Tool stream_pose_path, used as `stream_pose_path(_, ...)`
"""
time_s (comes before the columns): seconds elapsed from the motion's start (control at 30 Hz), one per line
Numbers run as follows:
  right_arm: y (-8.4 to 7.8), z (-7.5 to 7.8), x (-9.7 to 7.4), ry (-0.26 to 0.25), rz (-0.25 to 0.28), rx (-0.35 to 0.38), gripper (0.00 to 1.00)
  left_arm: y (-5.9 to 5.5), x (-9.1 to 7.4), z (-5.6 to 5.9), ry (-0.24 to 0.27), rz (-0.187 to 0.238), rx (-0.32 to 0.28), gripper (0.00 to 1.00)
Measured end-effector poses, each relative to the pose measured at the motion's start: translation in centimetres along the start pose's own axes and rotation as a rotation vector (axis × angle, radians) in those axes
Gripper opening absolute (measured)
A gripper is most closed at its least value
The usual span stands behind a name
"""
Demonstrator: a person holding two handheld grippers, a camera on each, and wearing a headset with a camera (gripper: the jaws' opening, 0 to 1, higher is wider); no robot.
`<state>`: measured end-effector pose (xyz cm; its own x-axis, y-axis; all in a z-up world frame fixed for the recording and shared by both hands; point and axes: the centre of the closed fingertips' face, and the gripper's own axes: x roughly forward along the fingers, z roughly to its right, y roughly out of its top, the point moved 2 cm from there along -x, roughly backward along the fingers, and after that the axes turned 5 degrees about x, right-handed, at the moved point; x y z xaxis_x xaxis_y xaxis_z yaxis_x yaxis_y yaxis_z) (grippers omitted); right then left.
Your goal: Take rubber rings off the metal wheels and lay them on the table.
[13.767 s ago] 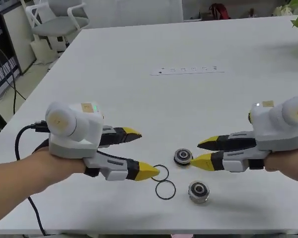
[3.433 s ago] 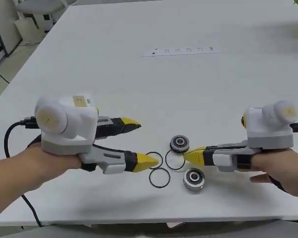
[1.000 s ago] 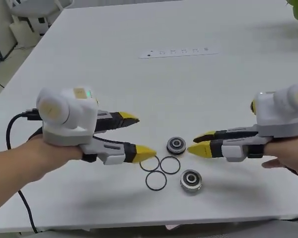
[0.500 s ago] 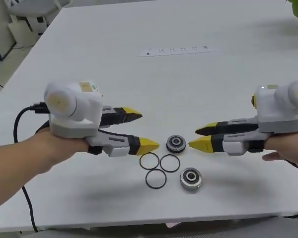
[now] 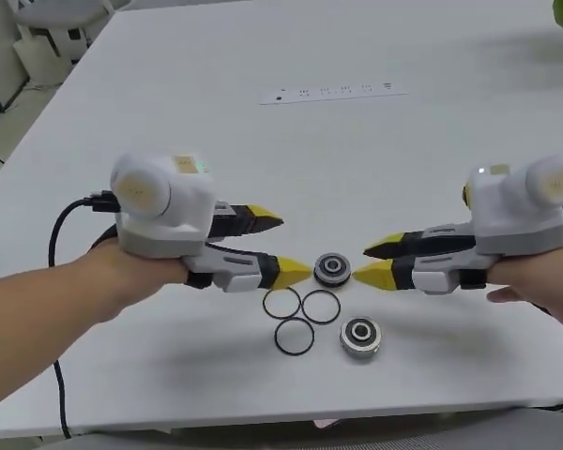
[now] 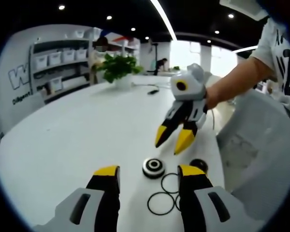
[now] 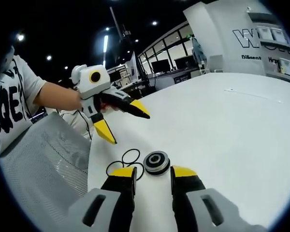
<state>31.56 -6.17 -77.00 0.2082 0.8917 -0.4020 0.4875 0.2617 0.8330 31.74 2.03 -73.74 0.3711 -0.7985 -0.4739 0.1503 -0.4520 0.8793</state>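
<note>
Near the front edge of the desk [image 5: 263, 141], three rubber rings [image 5: 294, 337] lie beside two metal wheels [image 5: 359, 336]; left gripper [image 5: 296, 247] gapes wide, right gripper [image 5: 359, 263] narrowly parted, both holding nothing

A flat socket strip [image 5: 333, 92] lies far ahead. A leafy plant [image 6: 117, 65] stands before shelves [image 6: 58, 63] stacked with bins, under a long ceiling light [image 6: 162, 19]. Monitors [image 7: 173, 63] line a distant desk, and a grey mesh chair [image 7: 43, 159] sits close by.
</note>
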Motion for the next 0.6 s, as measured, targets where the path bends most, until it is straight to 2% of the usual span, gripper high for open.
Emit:
stream_pose_path(0.3,-0.8,0.5,0.6,-0.006,-0.026,-0.018,0.23,-0.8,0.9,0.3,-0.019,-0.019,0.001,0.45)
stream_pose_path(0.47,-1.1,0.5,1.0,-0.004,-0.033,-0.023,0.22,-0.8,1.6,0.5,-0.028,-0.023,0.0,0.43)
stream_pose_path(0.6,-1.1,0.6,1.2,-0.005,-0.034,-0.029,0.21,-1.0,2.1,0.3,-0.031,-0.025,-0.002,0.42)
